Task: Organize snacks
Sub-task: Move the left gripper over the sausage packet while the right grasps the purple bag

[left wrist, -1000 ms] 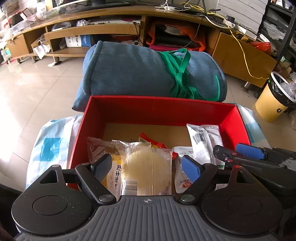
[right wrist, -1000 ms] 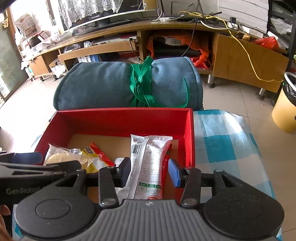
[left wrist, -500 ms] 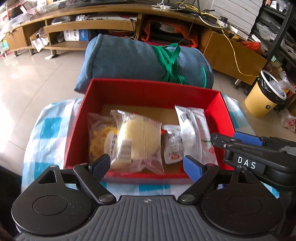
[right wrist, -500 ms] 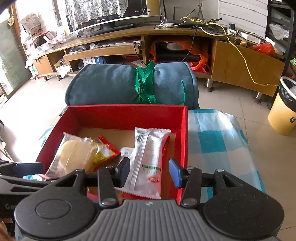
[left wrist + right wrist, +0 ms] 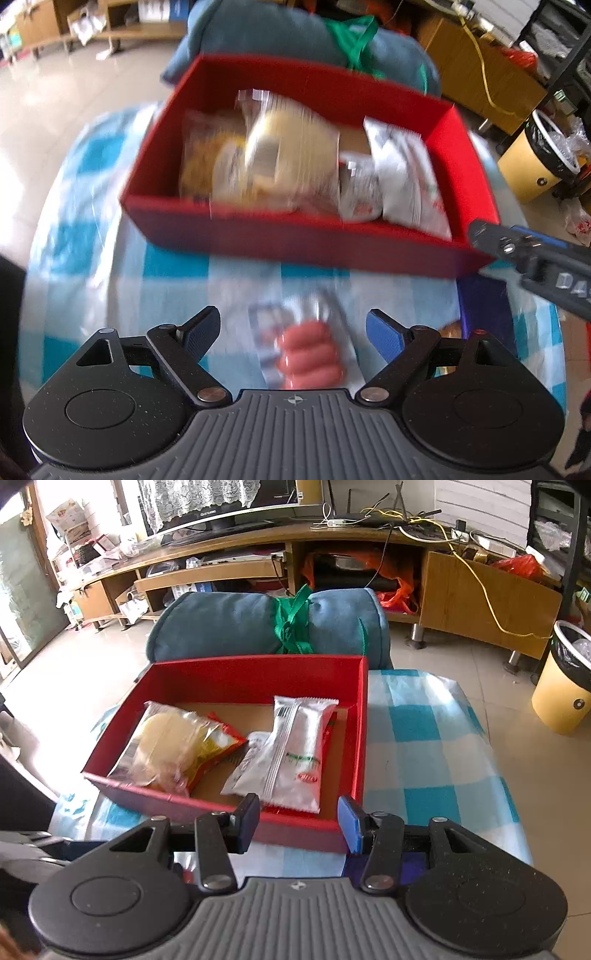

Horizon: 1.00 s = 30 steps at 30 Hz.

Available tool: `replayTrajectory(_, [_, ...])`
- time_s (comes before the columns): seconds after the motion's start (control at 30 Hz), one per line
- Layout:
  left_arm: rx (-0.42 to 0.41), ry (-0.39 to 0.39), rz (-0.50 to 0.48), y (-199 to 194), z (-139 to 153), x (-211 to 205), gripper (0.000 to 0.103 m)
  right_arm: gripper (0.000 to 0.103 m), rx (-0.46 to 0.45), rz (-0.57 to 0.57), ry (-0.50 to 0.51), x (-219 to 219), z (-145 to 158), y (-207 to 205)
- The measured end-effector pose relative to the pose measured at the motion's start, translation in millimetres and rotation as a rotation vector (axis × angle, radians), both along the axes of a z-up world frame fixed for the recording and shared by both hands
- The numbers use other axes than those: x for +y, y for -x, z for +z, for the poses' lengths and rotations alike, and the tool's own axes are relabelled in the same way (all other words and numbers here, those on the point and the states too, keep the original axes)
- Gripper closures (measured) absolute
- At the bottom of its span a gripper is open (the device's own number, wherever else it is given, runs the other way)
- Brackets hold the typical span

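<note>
The sausage pack (image 5: 310, 350) lies on the checked bench (image 5: 166, 266) just in front of the red box (image 5: 295, 240), between the wide-open jaws of our left tool (image 5: 293, 330), untouched. We judge it is next for the box, where other snacks (image 5: 291, 753) already lie. Our right tool (image 5: 299, 821) hangs empty, jaws apart, near the box's front corner.

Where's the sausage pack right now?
Left wrist view: the sausage pack lies on the checked tablecloth, outside the red box on its near side, between the open left gripper's fingers.
</note>
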<state>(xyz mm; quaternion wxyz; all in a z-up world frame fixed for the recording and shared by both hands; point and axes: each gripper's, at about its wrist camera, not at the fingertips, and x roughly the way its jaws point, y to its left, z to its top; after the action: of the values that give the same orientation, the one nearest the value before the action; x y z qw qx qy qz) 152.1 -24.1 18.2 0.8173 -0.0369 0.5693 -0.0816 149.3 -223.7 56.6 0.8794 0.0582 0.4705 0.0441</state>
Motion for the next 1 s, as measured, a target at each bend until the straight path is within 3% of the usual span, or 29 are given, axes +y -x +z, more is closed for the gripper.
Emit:
replayTrajectory(0.23, [0.083,0.022,0.015,4,-23,-8,0.013,0.060,0.001,0.012,-0.010,-2,3,15])
replayTrajectory(0.47, [0.091,-0.006,0.024,1,-33,-13,0.012,0.057,0.014,-0.054,-0.028,-30,6,40])
replayTrajectory(0.67, [0.082,-0.022,0.012,3,-33,-17,0.014,0.057,0.076,-0.109,-0.016,-44,-6,58])
replayTrajectory(1.0, [0.084,-0.015,0.003,10,-35,-29,0.015,0.056,0.140,-0.150,-0.019,-52,-31,34])
